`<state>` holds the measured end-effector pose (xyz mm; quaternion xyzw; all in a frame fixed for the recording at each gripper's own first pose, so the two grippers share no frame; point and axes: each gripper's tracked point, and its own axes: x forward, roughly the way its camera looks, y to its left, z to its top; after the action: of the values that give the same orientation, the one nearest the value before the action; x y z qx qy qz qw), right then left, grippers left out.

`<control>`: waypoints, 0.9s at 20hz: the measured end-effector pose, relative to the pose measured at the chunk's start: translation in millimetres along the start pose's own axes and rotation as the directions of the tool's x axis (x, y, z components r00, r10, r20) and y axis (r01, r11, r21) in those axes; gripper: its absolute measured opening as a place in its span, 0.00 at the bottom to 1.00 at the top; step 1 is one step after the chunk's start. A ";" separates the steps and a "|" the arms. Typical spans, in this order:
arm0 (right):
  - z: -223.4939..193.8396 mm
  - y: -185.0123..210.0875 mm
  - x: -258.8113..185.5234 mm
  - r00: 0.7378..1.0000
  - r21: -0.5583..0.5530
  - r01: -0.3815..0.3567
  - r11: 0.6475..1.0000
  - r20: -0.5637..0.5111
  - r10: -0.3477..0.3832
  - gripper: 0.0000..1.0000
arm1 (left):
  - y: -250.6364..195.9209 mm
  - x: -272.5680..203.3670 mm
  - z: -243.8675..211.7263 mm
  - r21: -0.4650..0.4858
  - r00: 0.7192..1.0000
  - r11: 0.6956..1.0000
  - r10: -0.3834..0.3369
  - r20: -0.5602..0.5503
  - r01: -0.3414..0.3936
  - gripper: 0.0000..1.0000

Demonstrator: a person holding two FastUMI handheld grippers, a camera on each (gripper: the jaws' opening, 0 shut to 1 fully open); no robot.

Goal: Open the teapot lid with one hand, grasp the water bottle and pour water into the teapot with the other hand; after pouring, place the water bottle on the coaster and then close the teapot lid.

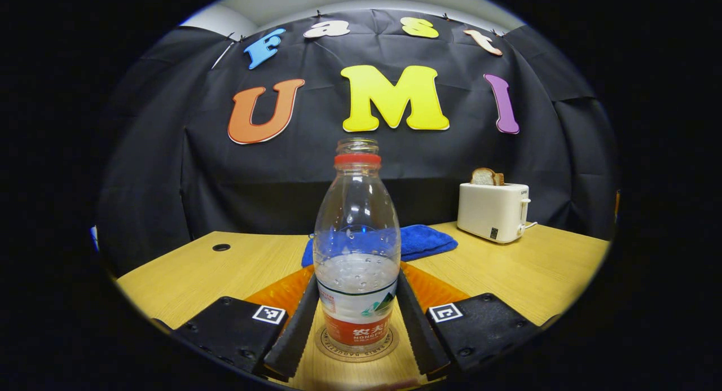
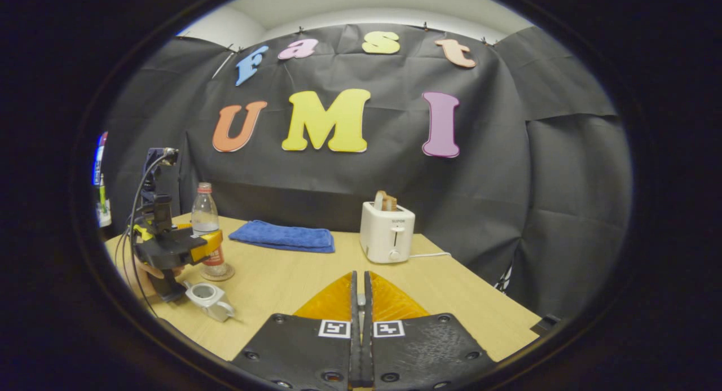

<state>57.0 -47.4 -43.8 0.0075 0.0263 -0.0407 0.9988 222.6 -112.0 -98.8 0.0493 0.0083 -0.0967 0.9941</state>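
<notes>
1. While the water bottle (image 1: 356,250) stands on the coaster (image 1: 356,346) at lower centre, I see my left tool (image 1: 356,329) spread around it, apparently not pressing.
2. Right tool (image 2: 359,301) clenched, empty.
3. Teapot (image 2: 210,299) lower left on table (image 2: 282,278).

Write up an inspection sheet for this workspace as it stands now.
Surface: wooden table, with a round hole near its far left.
Job's things: uncapped water bottle upright on the coaster, partly filled; teapot open, lid not seen.
Clutter: blue towel; toaster holding bread.
Grippers: left gripper flanks the bottle, contact unclear; right gripper shut, empty.
Cables: toaster cord; wires on the left gripper.
Surroundings: black cloth wall.
</notes>
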 end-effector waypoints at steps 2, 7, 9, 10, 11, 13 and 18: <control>-1.1 1.9 0.1 1.000 -0.004 -0.006 1.000 -0.002 0.006 0.00 | 2.6 -0.7 0.9 0.004 1.000 1.000 0.011 0.003 -0.011 0.78; 1.0 2.0 -1.2 1.000 -0.007 -0.005 1.000 0.005 0.005 0.00 | 3.1 -7.1 7.2 0.018 1.000 1.000 0.014 0.004 -0.014 0.87; 0.8 3.0 -1.0 1.000 -0.008 -0.008 1.000 0.004 0.008 0.00 | 0.1 -13.8 12.8 0.010 1.000 1.000 0.009 0.006 -0.009 0.94; 0.7 5.1 -1.3 1.000 -0.009 -0.013 1.000 0.004 0.013 0.00 | 2.1 -17.6 16.4 0.014 1.000 1.000 0.019 0.017 -0.019 0.94; 0.3 6.1 -1.1 1.000 -0.011 -0.016 1.000 0.004 0.016 0.00 | 3.0 -22.0 20.9 0.011 0.999 1.000 0.023 0.028 -0.023 0.94; 0.1 9.0 -1.8 1.000 -0.018 -0.019 1.000 0.005 0.020 0.00 | 4.0 -31.5 26.5 0.009 0.999 1.000 0.022 0.039 -0.022 0.94; 1.5 28.5 -4.5 0.999 -0.047 -0.035 0.998 0.016 0.035 0.00 | 9.4 -63.0 34.2 0.036 0.998 0.998 0.042 0.055 -0.044 0.94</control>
<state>55.0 -18.7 -41.7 -0.0157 0.0188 -0.0227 0.9994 162.9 -94.1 -62.3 0.0655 -0.0218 -0.0767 0.9947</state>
